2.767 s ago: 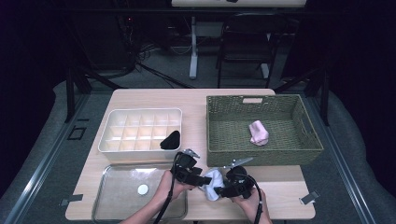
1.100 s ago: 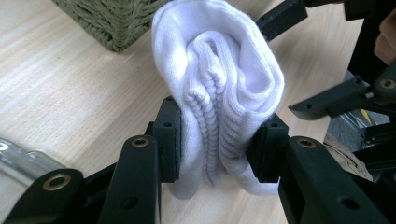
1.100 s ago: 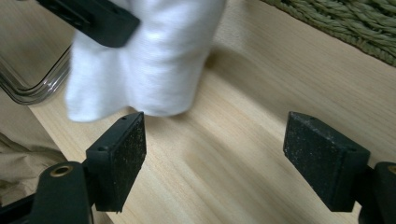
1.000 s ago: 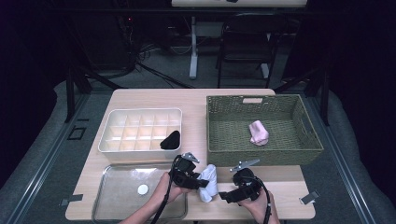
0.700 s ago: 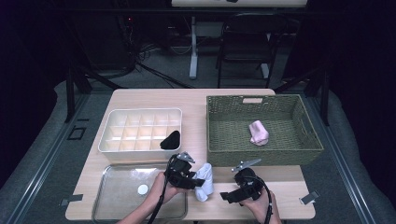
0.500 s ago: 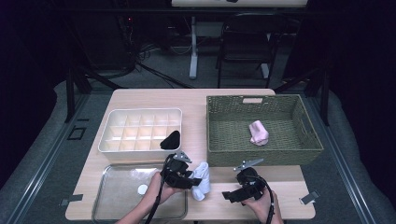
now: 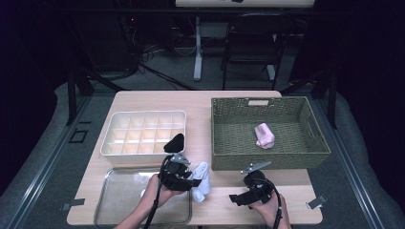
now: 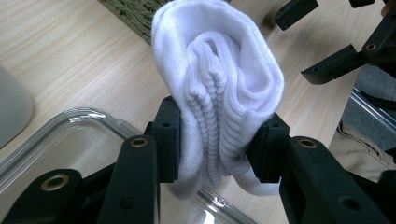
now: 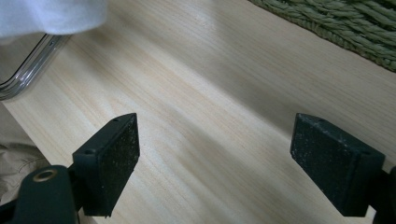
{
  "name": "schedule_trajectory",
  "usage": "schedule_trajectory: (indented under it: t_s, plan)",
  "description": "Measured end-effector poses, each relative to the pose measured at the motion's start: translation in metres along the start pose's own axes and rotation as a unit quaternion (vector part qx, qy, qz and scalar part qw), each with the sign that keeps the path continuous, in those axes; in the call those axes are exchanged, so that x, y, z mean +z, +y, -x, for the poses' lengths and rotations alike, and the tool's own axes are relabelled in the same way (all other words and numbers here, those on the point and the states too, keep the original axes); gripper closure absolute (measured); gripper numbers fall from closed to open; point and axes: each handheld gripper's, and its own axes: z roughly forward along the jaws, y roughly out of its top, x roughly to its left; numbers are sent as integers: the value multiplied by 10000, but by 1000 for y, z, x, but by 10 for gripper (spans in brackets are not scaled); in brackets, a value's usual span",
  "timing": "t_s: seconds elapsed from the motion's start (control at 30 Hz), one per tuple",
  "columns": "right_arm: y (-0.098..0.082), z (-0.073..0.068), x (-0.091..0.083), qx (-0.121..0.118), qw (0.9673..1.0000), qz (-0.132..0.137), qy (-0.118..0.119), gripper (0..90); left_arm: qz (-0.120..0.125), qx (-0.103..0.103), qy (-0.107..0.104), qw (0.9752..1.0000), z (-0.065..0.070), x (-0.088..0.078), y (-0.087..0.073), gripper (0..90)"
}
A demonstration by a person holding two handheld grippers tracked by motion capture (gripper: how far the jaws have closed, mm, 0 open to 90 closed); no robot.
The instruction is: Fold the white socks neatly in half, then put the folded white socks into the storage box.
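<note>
Sock (image 8: 219, 93): we clamp it in our left gripper (image 8: 219, 154) above the tray (image 8: 70, 126); our right gripper (image 9: 215, 163) gapes empty over the table (image 9: 210, 93).

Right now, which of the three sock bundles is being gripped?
The white bundle, pinched between the left gripper's jaws. The pink bundle lies loose in the basket, the black bundle in the white divided box.
</note>
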Motion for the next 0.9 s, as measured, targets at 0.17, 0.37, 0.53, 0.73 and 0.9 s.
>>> schedule_trajectory:
  t_s: [0.17,0.37,0.53,0.73,0.9]
  plan:
    - [0,2,-1,66,10000,37,-12,149,46,2,96,9999,-4,-5,0,610]
    - [0,2,-1,55,10000,-32,-37,140,148,60,292,9994,-7,-15,2,610]
    - [1,3,-2,15,10000,-23,-71,139,261,65,395,9989,-11,-27,4,610]
    - [1,3,-2,43,10000,-9,-50,140,420,13,540,9977,-17,-39,6,610]
    - [1,3,-2,29,10000,-27,-54,141,546,-29,634,9965,-21,-50,8,610]
